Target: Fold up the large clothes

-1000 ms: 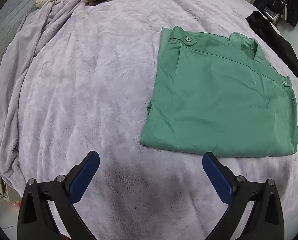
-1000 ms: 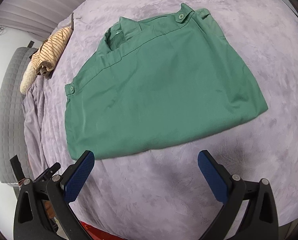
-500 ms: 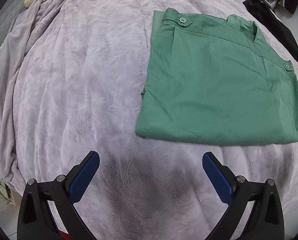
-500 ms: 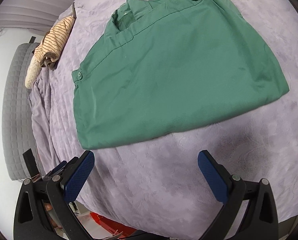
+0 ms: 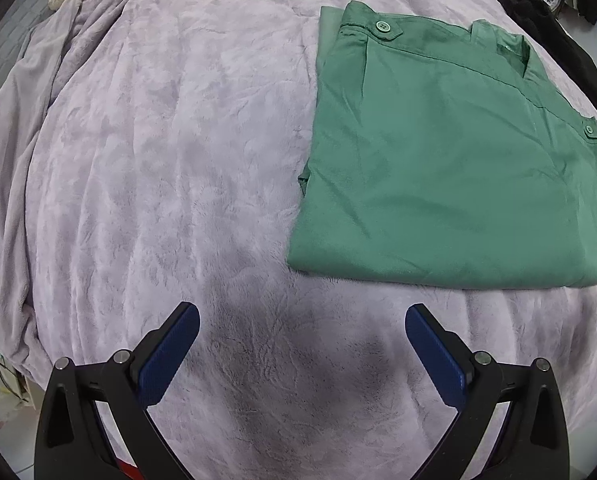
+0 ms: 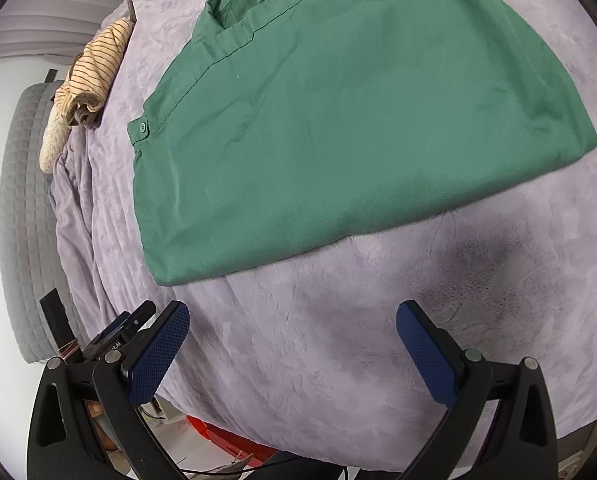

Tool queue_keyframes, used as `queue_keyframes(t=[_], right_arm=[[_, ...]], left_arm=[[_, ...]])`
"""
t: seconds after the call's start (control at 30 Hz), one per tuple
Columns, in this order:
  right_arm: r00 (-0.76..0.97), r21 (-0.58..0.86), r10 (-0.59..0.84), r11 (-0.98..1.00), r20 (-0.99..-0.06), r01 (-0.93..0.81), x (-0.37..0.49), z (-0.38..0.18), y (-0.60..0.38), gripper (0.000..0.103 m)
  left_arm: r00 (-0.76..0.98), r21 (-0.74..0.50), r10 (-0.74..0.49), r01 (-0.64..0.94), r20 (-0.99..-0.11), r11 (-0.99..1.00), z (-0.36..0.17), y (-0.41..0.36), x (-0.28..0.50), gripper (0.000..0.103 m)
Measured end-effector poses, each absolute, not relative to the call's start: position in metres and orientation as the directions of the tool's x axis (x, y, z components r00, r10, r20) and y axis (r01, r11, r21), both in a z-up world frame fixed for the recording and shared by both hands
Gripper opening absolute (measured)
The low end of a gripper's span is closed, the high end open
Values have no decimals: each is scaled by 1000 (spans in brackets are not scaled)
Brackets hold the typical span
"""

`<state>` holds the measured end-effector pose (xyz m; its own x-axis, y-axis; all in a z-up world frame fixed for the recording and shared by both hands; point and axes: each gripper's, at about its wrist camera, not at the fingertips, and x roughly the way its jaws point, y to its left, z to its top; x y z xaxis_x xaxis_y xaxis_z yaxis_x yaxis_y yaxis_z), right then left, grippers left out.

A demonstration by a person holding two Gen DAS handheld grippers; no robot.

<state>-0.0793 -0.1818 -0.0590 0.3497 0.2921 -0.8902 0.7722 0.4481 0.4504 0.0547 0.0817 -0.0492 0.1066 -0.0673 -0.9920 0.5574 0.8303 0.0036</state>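
The green garment [image 5: 450,160] lies flat on the lilac blanket [image 5: 158,152] that covers the bed, already folded into a broad panel with its buttoned tabs and collar on the side farthest from the tools. The left tool [image 5: 302,340] hovers just short of the garment's near edge, off its left corner, pads spread wide with nothing between them. The right tool [image 6: 292,340] does the same off the near edge, equally wide open and empty.

For another fold, I'd judge each tool should pinch every layer at a near corner, then both lift together and carry the edge evenly toward the collar, so the panel stays square.

How many layers lie underneath can't be seen. The garment's right side runs to the frame edge in the left view. Beyond the garment, a striped bundle [image 6: 94,68] and dark clothing [image 5: 554,36] are only partly visible.
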Motion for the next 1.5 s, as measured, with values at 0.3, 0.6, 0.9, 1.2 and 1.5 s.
queue_keyframes(t=[0.3,0.6,0.9,1.2,1.5], right_arm=[[333,451,322,441,-886,776,-70,-78,-171,103],[356,489,352,444,-866,751,-57,-95,-156,103],[457,601,403,394,-793,695,-42,-113,-138,103],[547,705,469,285,-693,649,-21,-144,-114,103],[642,779,467,193,-608,597,-9,-155,-111,103]], left_arm=[[103,5,-63,553,-993,833,-62,85,67,103],[126,9,-61,497,-990,867,-83,95,98,103],[124,24,-38,467,-992,884,-110,111,116,103],[126,29,-38,490,-991,871,-122,113,117,103],[59,-166,-221,482,-973,860,-126,118,127,103]])
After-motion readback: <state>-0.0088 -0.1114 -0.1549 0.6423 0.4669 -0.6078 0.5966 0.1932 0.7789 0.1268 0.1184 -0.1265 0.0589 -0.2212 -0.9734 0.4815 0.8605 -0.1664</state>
